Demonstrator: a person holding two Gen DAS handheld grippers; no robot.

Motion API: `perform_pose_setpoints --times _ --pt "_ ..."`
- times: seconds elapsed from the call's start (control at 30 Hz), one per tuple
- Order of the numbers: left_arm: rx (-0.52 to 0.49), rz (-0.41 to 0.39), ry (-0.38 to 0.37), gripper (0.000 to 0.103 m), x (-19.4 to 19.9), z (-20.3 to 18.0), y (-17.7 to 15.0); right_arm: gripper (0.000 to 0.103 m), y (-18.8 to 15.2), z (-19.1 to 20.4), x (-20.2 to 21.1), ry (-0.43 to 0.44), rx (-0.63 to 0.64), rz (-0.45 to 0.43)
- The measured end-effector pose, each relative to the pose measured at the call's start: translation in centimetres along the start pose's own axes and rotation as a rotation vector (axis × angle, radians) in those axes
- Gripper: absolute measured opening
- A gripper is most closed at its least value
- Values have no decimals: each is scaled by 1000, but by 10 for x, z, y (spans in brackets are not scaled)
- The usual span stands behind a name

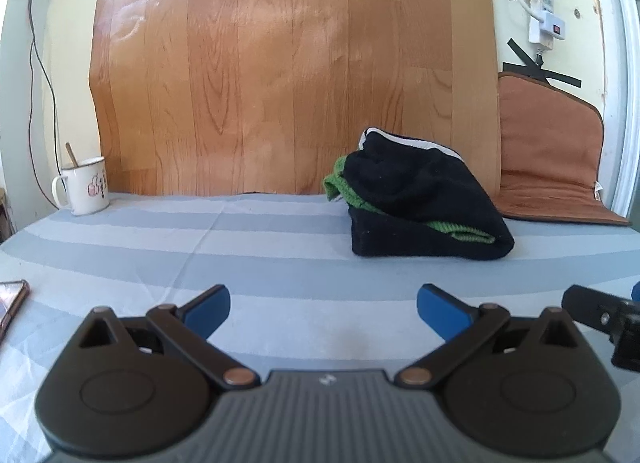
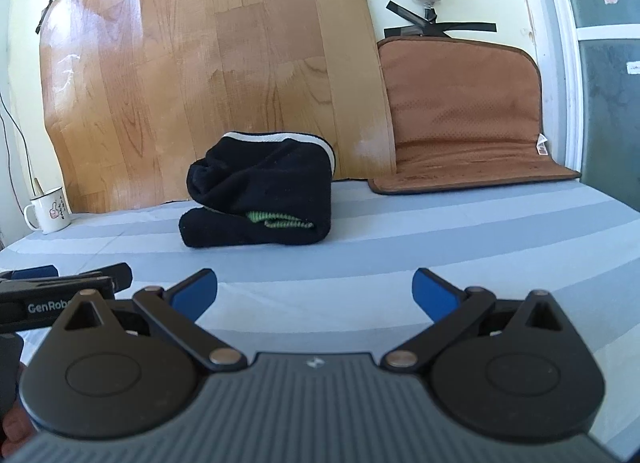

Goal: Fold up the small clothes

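A folded black garment (image 1: 420, 203) with green knit trim and a white edge lies in a bundle on the blue-striped cloth (image 1: 260, 247), toward the back. In the right wrist view the same bundle (image 2: 264, 195) sits ahead, left of centre. My left gripper (image 1: 323, 309) is open and holds nothing, well short of the bundle. My right gripper (image 2: 315, 293) is also open with nothing between its blue pads. In the right wrist view the left gripper's black body (image 2: 60, 291) shows at the left edge. In the left wrist view a black part of the right gripper (image 1: 600, 319) shows at the right edge.
A white enamel mug (image 1: 86, 185) with a spoon stands at the back left. A brown cushion (image 1: 556, 167) leans against the wall at the back right. A wood-patterned sheet (image 1: 288, 63) covers the wall behind. A phone (image 1: 10, 299) lies at the left edge.
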State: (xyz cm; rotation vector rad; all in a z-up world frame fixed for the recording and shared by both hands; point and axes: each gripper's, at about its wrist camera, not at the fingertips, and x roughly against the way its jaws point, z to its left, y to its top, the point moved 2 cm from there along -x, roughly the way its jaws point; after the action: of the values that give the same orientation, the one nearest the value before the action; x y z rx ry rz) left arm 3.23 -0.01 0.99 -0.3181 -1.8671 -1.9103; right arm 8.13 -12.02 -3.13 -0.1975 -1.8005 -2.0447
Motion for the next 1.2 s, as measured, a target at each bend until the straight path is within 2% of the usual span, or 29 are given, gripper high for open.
perform_pose_setpoints --times 1.2 --pt "-8 7 22 103 -1 -1 0 103 0 -4 1 22 -48 2"
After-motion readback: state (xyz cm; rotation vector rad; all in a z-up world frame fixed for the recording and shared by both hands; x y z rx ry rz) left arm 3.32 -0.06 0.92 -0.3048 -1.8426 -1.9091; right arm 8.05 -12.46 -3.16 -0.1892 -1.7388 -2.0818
